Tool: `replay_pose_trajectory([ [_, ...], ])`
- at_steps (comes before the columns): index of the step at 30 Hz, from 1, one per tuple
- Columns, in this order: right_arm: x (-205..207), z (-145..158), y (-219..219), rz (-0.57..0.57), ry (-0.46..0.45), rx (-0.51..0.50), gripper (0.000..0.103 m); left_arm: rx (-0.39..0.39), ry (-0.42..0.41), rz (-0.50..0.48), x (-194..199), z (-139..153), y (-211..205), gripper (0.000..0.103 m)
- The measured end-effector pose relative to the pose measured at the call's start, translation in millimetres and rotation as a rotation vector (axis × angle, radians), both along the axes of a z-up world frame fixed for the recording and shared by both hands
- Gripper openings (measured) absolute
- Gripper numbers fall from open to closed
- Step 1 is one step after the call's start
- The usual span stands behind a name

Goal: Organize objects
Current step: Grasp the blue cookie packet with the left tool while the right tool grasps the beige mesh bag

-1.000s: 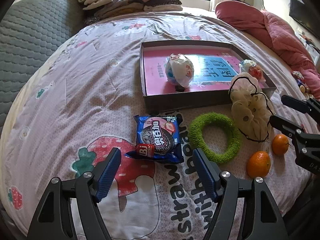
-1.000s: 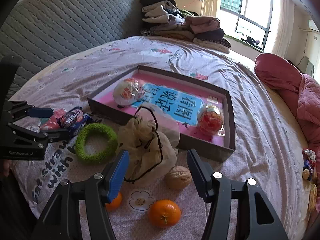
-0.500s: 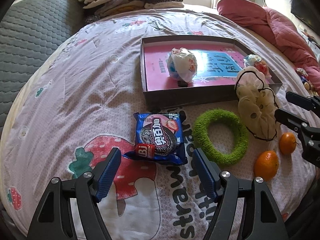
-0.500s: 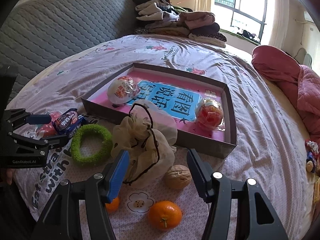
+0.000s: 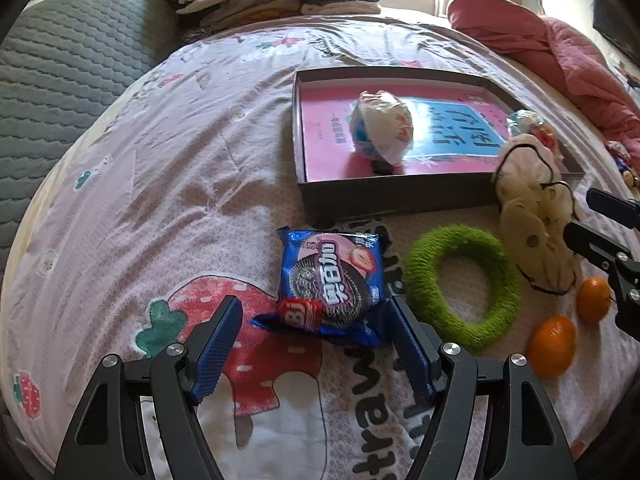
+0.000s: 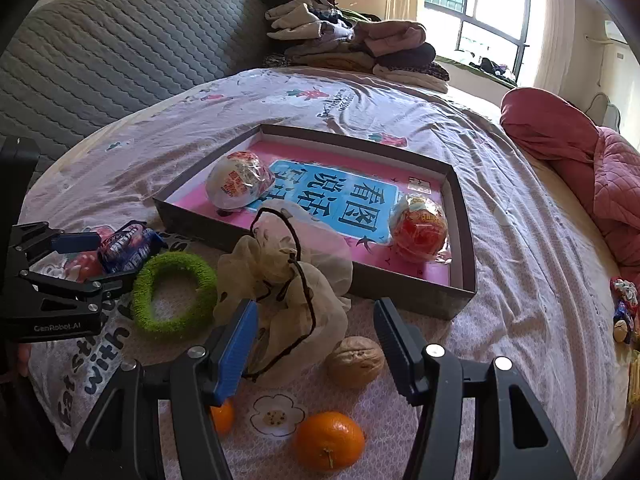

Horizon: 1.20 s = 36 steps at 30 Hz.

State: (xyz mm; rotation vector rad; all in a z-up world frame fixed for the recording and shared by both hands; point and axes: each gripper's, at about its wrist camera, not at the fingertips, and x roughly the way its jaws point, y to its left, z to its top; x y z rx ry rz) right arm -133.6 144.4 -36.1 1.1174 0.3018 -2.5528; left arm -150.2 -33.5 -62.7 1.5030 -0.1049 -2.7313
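Observation:
A blue cookie pack lies on the bedspread, its near edge just between the fingertips of my open left gripper, untouched. Beside it sit a green fuzzy ring and a cream mesh drawstring bag. My right gripper hovers open over the bag's near side, with a walnut close to its right finger. Two oranges lie nearer to me. The shallow grey box with a pink floor holds a white wrapped ball and an orange-red one.
Folded clothes are stacked at the head of the bed by the grey quilted headboard. A pink quilt is bunched at the right, with small toys at the bed's right edge. My left gripper shows at the left edge of the right wrist view.
The left gripper has edged slightly toward the cookie pack, whose near edge now sits between the fingertips. The right gripper has barely shifted. Nothing was taken hold of.

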Motion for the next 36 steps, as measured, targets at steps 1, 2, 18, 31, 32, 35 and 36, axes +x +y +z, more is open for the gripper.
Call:
replay_pose_trajectory([
  [1, -1, -1, 0, -0.001, -0.002, 0.001, 0.06, 0.005, -0.002, 0.003, -1, -1, -2, 0.075],
  [2, -2, -2, -1, -0.002, -0.003, 0.003, 0.06, 0.011, -0.007, 0.006, -3, -3, -3, 0.075],
  [18, -16, -15, -11, -0.006, 0.0, 0.048, 0.058, 0.045, 0.003, 0.029, -18, -11, -7, 0.075],
  [31, -21, -20, -10, 0.015, -0.012, 0.033, 0.029, 0.096, 0.021, 0.028, -21, -15, -11, 0.067],
  [32, -20, -20, -9, 0.015, -0.011, 0.031, 0.029, 0.099, 0.024, 0.028, -21, -14, -12, 0.067],
  [35, -20, -19, -9, 0.016, -0.014, 0.025, 0.026, 0.111, 0.035, 0.024, -20, -13, -13, 0.063],
  [36, -20, -19, -9, 0.016, -0.014, 0.023, 0.026, 0.119, 0.039, 0.022, -19, -12, -13, 0.056],
])
